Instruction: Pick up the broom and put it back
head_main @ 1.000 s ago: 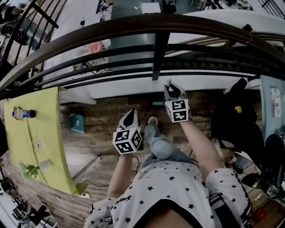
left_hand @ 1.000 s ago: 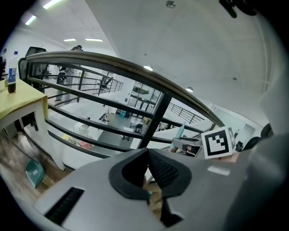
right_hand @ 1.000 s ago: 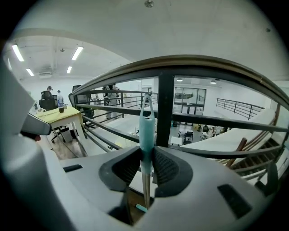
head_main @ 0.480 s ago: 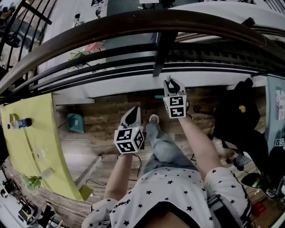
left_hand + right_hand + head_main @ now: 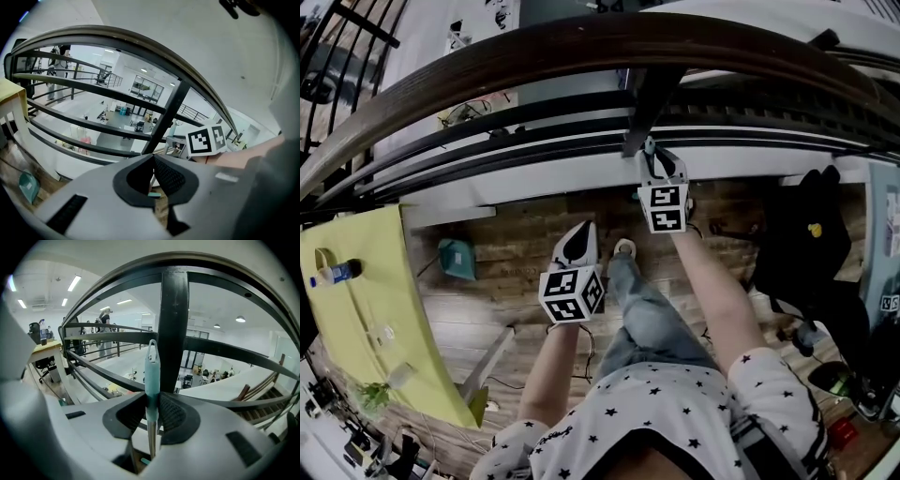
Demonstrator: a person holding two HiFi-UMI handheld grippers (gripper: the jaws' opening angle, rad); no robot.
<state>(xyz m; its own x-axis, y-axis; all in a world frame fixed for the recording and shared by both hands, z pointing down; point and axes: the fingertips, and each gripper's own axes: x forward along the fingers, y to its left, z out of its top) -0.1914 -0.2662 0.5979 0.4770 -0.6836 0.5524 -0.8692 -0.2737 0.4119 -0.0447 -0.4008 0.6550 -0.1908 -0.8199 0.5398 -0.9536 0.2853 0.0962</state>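
Broom handle (image 5: pixel 151 373) clamped in right tool (image 5: pixel 152 398) (left tool (image 5: pixel 153 160) closed, empty).

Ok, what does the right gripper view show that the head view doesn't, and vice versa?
Only the right gripper view: the right gripper clamped on the broom handle at its teal grip, and people standing by a far railing. Only the head view: the left gripper and the star-print shirt. Both: the dark railing post ahead.
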